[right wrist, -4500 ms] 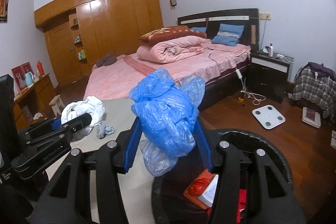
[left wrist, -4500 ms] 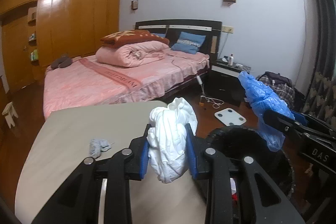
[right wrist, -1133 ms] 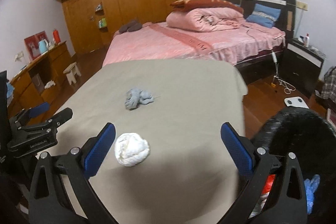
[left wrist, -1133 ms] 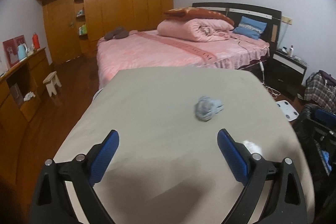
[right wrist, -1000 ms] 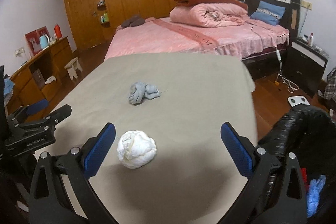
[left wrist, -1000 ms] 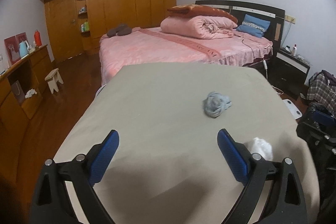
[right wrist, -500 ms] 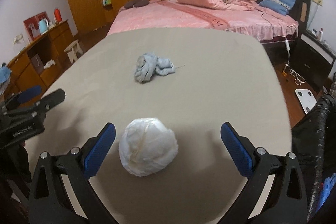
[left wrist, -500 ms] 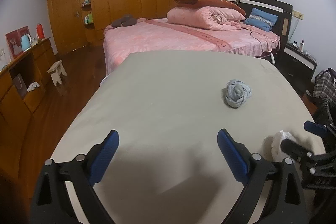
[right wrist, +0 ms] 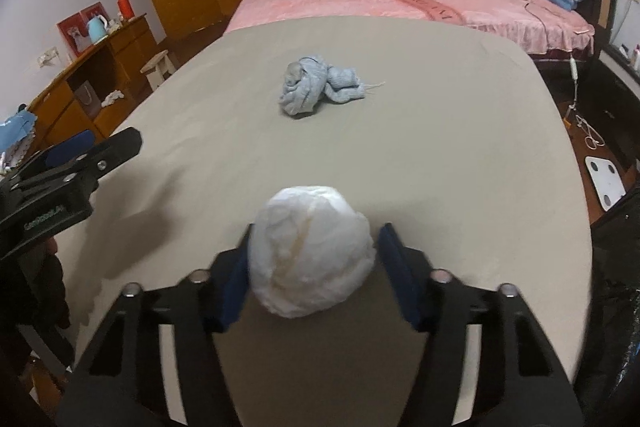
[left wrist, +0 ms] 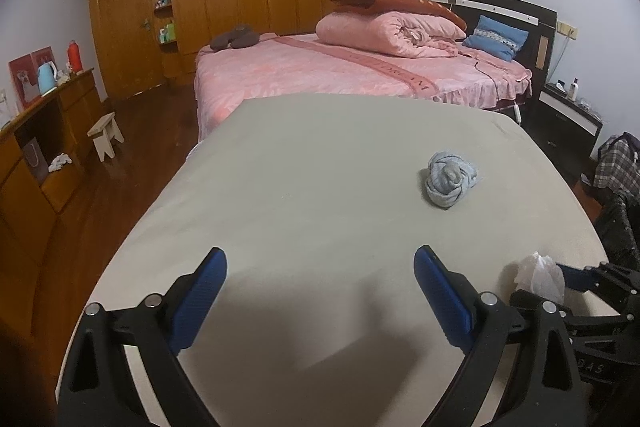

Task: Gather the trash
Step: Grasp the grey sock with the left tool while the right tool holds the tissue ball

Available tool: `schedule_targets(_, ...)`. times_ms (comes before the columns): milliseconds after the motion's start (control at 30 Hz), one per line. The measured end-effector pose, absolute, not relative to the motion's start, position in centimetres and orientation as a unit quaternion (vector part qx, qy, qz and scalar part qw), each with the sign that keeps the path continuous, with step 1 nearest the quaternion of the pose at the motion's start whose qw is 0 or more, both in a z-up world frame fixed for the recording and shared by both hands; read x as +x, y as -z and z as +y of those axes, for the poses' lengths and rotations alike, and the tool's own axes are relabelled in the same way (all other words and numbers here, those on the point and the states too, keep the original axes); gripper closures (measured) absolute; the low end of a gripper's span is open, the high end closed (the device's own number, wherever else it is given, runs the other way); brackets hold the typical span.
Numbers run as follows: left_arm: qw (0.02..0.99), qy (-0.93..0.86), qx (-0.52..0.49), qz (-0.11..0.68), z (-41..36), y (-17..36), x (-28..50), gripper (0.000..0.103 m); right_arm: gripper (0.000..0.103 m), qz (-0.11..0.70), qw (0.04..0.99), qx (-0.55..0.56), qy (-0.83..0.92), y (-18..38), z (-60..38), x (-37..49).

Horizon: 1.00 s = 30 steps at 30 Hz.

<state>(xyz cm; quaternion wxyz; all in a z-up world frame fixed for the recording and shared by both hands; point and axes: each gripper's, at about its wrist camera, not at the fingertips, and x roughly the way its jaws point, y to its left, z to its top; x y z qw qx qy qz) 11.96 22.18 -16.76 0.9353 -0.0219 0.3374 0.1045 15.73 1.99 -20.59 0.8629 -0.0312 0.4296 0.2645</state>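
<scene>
On the grey-covered table (right wrist: 440,155), a white crumpled wad (right wrist: 311,251) is seen lying near the front edge, bracketed by the blue pads of the right gripper (right wrist: 312,275). Its jaws are closing on the wad; the left pad appears pressed to the wad's side, while contact at the right pad cannot be confirmed because that pad is blurred. From the left wrist view the same wad (left wrist: 540,273) is observed at the right gripper's tips (left wrist: 576,277), close to the table's right edge.

A second item, a pale blue bundle of cloth (right wrist: 320,89), is noted farther back near the table's middle, well apart from both grippers.

The left gripper (left wrist: 320,291) is held above the table's near portion with its jaws spread wide and nothing between them; only bare table covering is seen in the gap.

A black-lined bin (left wrist: 620,223) is partly visible beside the table's right edge. A pink bed (left wrist: 360,71) and wooden wardrobes (left wrist: 224,3) are recorded beyond the table.
</scene>
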Motion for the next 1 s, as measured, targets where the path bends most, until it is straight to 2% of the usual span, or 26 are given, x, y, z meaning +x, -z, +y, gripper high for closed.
schedule_targets(167, 0.938, -0.103, -0.023, 0.33, 21.7, 16.3, 12.2, 0.01, 0.062, 0.43, 0.861, -0.025, -0.27, 20.4, 1.5, 15.8)
schedule_targets(667, 0.943, -0.074, -0.019, 0.325, 19.3, 15.7, 15.1, 0.01, 0.062, 0.389, 0.894, -0.006, -0.221, 17.3, -2.2, 19.8)
schedule_targets(1000, 0.942, -0.047, -0.014, 0.333, 17.0, 16.3, 20.4, 0.01, 0.061, 0.383, 0.905, 0.009, -0.186, 17.1, -4.0, 23.2)
